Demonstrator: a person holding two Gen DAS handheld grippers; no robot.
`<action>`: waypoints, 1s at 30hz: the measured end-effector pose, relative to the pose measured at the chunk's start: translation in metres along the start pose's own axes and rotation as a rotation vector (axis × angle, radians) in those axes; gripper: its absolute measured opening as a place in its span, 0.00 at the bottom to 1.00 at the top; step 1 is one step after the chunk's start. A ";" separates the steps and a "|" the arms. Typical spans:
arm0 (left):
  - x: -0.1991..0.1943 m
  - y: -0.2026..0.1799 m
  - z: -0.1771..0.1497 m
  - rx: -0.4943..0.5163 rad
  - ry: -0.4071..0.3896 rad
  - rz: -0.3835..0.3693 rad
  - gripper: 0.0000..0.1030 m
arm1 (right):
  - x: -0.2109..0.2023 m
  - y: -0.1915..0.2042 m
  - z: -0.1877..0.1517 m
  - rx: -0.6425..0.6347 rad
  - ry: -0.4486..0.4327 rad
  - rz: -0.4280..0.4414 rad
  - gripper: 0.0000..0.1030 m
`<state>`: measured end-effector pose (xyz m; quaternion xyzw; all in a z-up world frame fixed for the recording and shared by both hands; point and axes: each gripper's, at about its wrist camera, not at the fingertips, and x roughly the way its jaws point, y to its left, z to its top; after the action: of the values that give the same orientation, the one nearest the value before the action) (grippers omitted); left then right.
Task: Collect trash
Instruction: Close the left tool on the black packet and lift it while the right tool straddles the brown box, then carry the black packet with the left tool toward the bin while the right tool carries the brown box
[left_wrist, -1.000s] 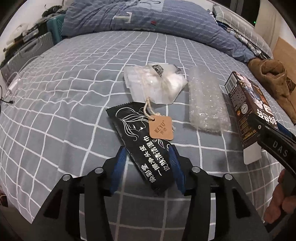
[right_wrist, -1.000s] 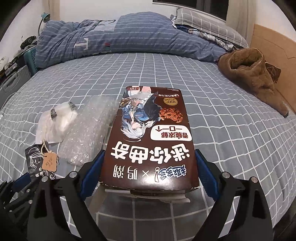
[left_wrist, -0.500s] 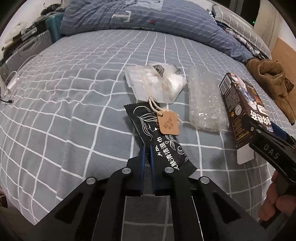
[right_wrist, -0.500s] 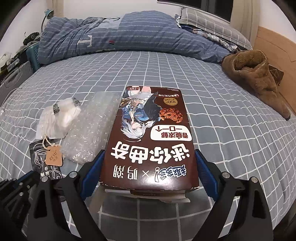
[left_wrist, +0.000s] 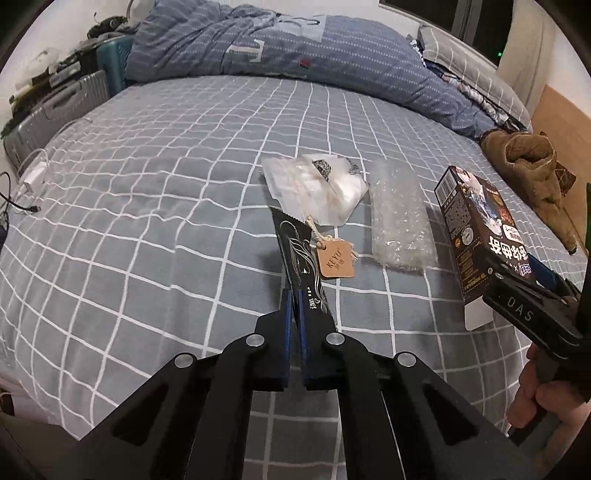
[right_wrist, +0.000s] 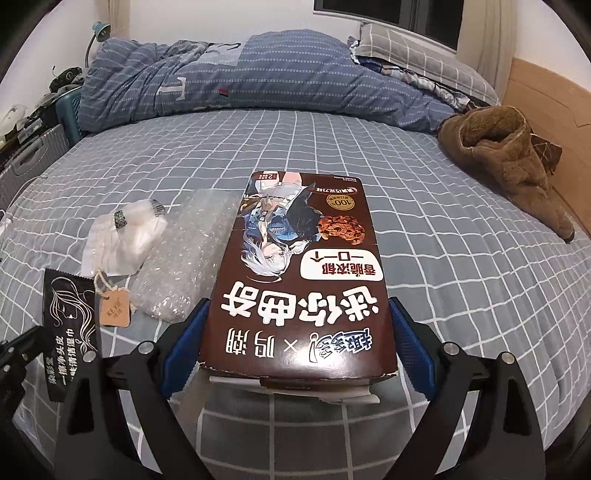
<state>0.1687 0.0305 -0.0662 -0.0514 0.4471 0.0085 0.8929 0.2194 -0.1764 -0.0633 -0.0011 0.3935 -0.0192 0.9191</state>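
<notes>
On the grey checked bed sheet (left_wrist: 147, 229) there are four pieces of trash and two claws. At about nine o'clock in the right wrist view is one black wrapper (right_wrist: 70, 325), thin, flat and shiny, with white drawing on it. The left gripper (left_wrist: 294, 295) has its two blue pads pressed together on one end of this wrapper. Next, at ten o'clock, lies one crinkly white plastic bag (right_wrist: 122, 236) with a string and one small brown paper tag (right_wrist: 115, 312). Just beside it is one bumpy, see-through bubble wrap sheet (right_wrist: 184, 262). In the middle, one smooth brown cardboard cookie box (right_wrist: 299, 280) sits clamped between the wide pads of the right gripper (right_wrist: 299, 339). At two o'clock rests one fuzzy brown boot (right_wrist: 502, 162).
</notes>
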 end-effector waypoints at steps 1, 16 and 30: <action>-0.003 0.000 -0.001 0.002 -0.002 -0.003 0.02 | -0.002 0.000 0.000 0.002 -0.001 0.002 0.85; -0.038 -0.003 -0.018 0.031 -0.024 -0.034 0.02 | -0.058 0.005 -0.024 -0.017 -0.048 0.007 0.85; -0.071 -0.016 -0.047 0.062 -0.037 -0.041 0.02 | -0.115 -0.002 -0.056 0.000 -0.073 0.030 0.85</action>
<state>0.0892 0.0122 -0.0360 -0.0327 0.4295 -0.0228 0.9022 0.0998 -0.1737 -0.0190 0.0040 0.3596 -0.0055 0.9331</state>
